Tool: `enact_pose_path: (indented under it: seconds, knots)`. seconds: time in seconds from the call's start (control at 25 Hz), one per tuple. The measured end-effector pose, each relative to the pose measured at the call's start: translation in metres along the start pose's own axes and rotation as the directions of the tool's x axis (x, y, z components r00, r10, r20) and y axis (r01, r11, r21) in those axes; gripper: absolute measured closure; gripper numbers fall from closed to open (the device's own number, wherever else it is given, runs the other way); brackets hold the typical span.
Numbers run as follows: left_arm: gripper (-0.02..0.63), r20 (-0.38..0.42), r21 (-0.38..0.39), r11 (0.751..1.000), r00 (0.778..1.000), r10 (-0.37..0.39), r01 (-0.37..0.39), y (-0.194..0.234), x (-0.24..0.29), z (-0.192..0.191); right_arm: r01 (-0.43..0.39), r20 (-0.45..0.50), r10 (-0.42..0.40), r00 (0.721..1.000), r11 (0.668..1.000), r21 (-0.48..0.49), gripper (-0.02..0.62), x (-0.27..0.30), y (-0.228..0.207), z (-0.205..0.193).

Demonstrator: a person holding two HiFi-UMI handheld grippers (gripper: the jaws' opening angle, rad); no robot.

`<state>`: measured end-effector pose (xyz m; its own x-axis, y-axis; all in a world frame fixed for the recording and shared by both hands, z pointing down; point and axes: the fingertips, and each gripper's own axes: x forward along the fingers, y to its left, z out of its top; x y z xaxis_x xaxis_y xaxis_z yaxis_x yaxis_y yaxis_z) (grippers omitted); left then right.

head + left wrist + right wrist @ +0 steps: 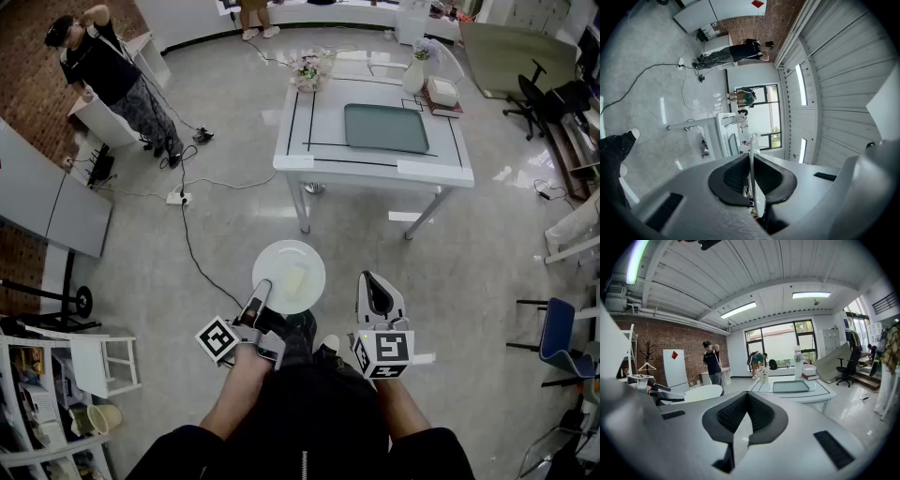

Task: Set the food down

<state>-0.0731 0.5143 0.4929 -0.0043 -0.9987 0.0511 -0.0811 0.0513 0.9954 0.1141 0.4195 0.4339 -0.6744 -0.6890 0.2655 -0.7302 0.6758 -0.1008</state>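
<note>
Left gripper (260, 292) clamps white plate (307, 255) bearing a pale food piece (294, 278).

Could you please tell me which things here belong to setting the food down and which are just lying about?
For the job: left claw, shut on the white plate; pale food on it; white table; teal tray, a likely landing spot.
Lying about: vase; flowers; box; office chair; power strip.

text: none legible | labels: none | numbers: none
</note>
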Motion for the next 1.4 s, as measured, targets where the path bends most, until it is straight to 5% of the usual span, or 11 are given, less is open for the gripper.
enact_pose_path:
  seconds: [0.68, 1.4]
  knots:
    - [0.584, -0.041, -0.024, 0.999, 0.999, 0.026, -0.027, 0.016, 0.045, 0.024, -0.007, -0.005, 0.007, 1.000, 1.000, -0.002, 0.586, 0.035, 0.000, 0.004]
    - [0.586, -0.080, -0.022, 1.000, 0.997, -0.009, 0.008, 0.015, 0.180, 0.128, 0.015, -0.050, -0.017, 0.999, 0.999, -0.029, 0.586, 0.192, 0.004, 0.047]
